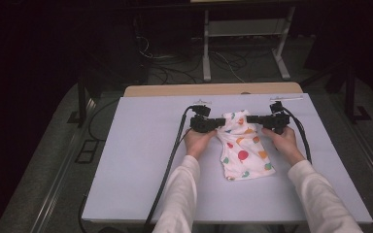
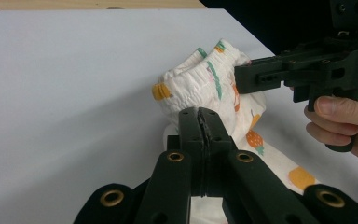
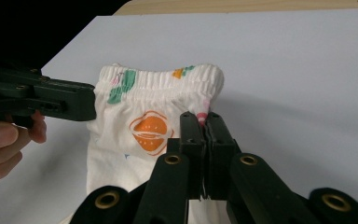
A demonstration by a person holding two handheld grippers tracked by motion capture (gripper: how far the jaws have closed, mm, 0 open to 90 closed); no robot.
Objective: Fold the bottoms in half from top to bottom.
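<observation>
Claws (image 2: 204,122) (image 3: 204,125) clamped on fruit-print shorts (image 1: 243,150)

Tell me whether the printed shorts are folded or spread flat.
Neither: the shorts are bunched. Their elastic waistband is lifted and puckered, pinched by the left gripper and right gripper; the lower part lies rumpled on the table.

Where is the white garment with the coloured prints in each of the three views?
High view: garment at centre, between both grippers.
Left gripper view: garment centre-right, beyond the shut jaws.
Right gripper view: garment centre-left.
Shared landmark: its gathered elastic waistband.
</observation>
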